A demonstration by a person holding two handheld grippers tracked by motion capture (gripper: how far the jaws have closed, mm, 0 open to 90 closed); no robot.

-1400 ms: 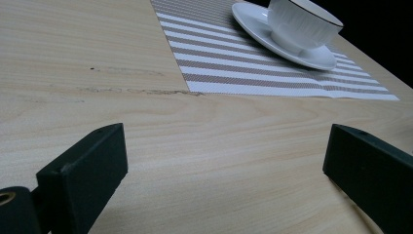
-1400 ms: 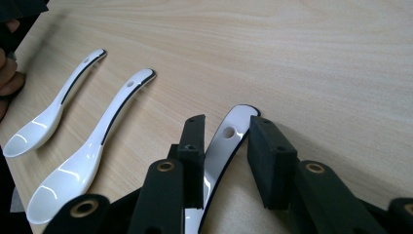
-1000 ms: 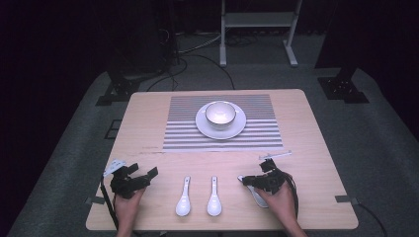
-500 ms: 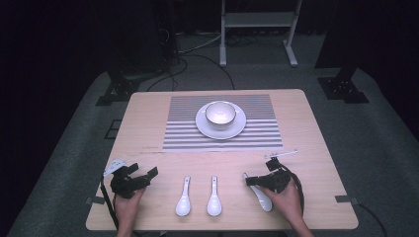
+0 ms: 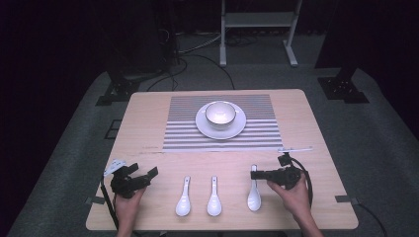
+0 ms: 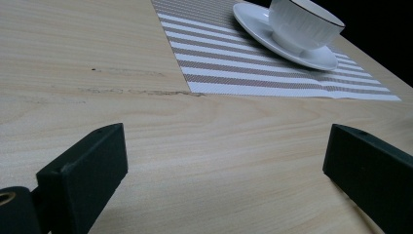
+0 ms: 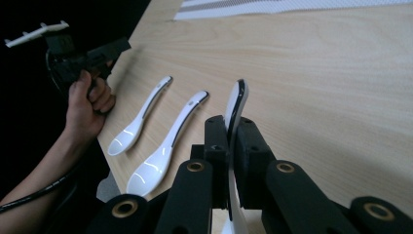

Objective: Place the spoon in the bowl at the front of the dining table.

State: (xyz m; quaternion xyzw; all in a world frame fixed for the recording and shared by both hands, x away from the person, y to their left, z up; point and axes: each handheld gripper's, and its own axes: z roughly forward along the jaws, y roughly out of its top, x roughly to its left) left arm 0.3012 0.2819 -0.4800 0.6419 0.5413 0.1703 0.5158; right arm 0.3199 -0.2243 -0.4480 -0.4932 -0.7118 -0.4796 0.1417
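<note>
While the right gripper (image 7: 233, 161) pinches a glossy white ceramic soup spoon (image 7: 234, 117) by its handle, at about five o'clock on the pale wooden table (image 5: 148, 128), bowl end perhaps just off the wood, two matching white spoons (image 5: 184, 197) at six o'clock, left gripper (image 5: 148, 174) gaping wide, holding nothing, at seven o'clock.

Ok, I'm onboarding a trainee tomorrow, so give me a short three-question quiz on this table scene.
1. How many white spoons are on or over the table?
2. True or false: the right tool is shut on a spoon.
3. What does the bowl sit on? A) bare wood B) a white plate C) a tray

Key: 1. Three. 2. True. 3. B; the plate lies on the striped mat.
</note>
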